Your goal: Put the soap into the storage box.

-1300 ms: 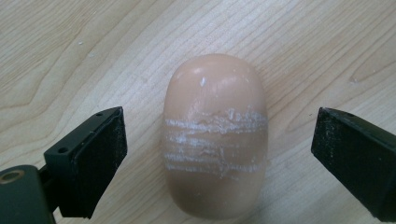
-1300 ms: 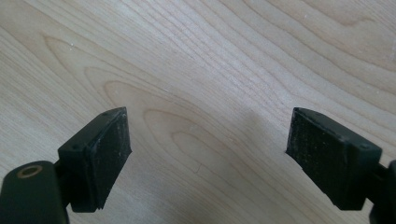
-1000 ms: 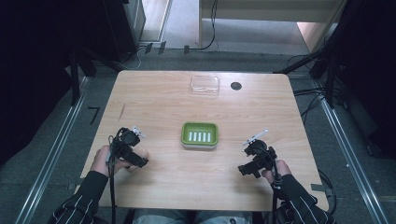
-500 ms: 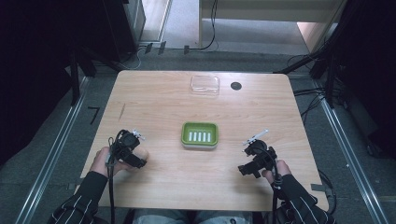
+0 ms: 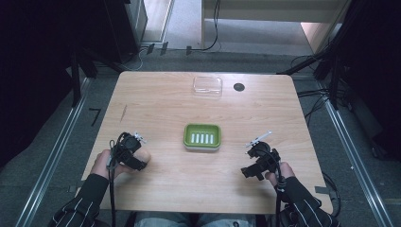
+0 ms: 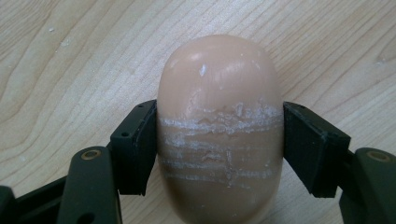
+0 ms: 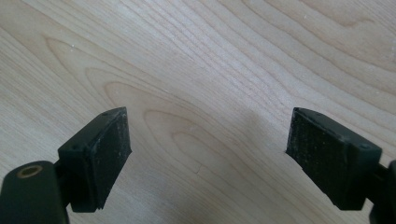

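Note:
A peach-coloured oval soap bar (image 6: pixel 219 79) with white scuff lines lies on the wooden table (image 5: pixel 165 113). My left gripper (image 6: pixel 219 140) is shut on it: the jaws have just been closing and both pads now press its sides. In the high view this gripper (image 5: pixel 128 152) is near the table's front left with the soap (image 5: pixel 143 155) poking out to its right. A green soap dish (image 5: pixel 202 136) with white ribs sits at the table's middle. My right gripper (image 5: pixel 253 165) is at the front right, open (image 7: pixel 205 154) over bare wood.
A clear plastic lid or box (image 5: pixel 207 86) lies at the table's far edge, with a small black disc (image 5: pixel 239 87) to its right. Cables trail from both grippers toward the person's striped sleeves.
The left gripper's jaws have drawn in around the soap bar. Both hands stay where they were.

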Action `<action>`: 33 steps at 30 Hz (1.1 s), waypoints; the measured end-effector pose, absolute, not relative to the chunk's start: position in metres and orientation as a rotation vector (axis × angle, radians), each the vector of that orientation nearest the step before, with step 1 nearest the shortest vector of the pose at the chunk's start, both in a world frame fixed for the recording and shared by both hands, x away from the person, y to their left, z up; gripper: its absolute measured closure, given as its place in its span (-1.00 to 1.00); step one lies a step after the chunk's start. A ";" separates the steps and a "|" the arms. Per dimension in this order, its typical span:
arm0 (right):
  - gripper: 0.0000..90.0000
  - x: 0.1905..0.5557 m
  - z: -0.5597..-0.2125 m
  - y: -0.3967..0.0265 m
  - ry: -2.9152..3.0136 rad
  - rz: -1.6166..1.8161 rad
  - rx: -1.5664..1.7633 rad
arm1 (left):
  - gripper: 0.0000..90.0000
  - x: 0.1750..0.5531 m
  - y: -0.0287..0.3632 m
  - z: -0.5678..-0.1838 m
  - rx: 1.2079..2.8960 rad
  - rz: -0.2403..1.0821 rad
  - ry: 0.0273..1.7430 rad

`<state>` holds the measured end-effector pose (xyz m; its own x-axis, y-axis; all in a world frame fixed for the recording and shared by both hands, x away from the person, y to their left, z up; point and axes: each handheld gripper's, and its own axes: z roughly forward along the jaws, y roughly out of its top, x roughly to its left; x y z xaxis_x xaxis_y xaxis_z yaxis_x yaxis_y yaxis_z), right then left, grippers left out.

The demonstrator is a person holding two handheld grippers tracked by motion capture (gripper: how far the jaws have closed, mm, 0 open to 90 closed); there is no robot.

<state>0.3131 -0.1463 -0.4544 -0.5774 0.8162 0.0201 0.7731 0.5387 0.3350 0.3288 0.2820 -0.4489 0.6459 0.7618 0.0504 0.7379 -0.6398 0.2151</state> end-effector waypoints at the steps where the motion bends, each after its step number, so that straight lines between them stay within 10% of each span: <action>1: -0.69 0.313 -0.454 -0.146 2.632 0.468 1.368 | -0.27 0.329 0.282 -0.449 2.688 0.203 1.236; 33: -0.69 0.313 -0.454 -0.146 2.633 0.472 1.370 | -0.25 0.322 0.283 -0.443 2.676 0.206 1.149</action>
<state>0.3130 -0.1458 -0.4541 -0.5773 0.8162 0.0236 0.7736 0.5375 0.3357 0.3224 0.2833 -0.4429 0.6842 0.7282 0.0410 0.6972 -0.6695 0.2563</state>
